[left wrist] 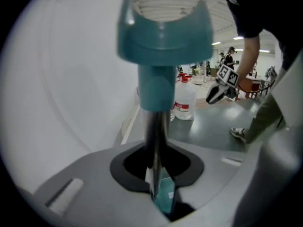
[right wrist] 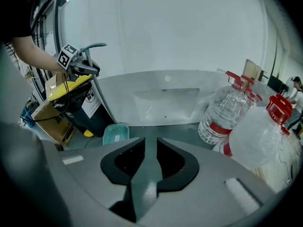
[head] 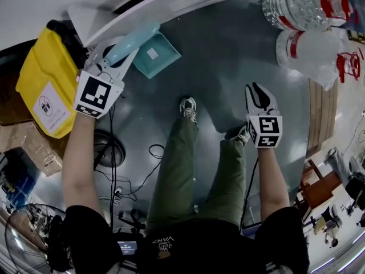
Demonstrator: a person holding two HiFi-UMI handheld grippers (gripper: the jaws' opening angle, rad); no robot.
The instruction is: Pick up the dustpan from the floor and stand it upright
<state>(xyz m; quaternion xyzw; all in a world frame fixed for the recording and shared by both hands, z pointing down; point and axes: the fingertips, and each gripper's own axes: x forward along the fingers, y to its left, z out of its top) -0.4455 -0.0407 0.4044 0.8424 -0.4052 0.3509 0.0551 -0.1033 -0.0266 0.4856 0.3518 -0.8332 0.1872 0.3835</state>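
Your left tool [left wrist: 156, 188] is clamped on the dustpan's [head: 155, 53] steel shaft, just under the teal grip [left wrist: 163, 37], with its jaws nearly together round it. From there the shaft slants down to the teal pan, which sits low at the dark floor [head: 228, 67] by the foot of the white wall, near the yellow-lidded bin [head: 45, 79]. Your right tool [right wrist: 147, 150] hangs well apart from it, jaws a narrow gap apart with nothing between them. To its right lie water bottles [head: 296, 7].
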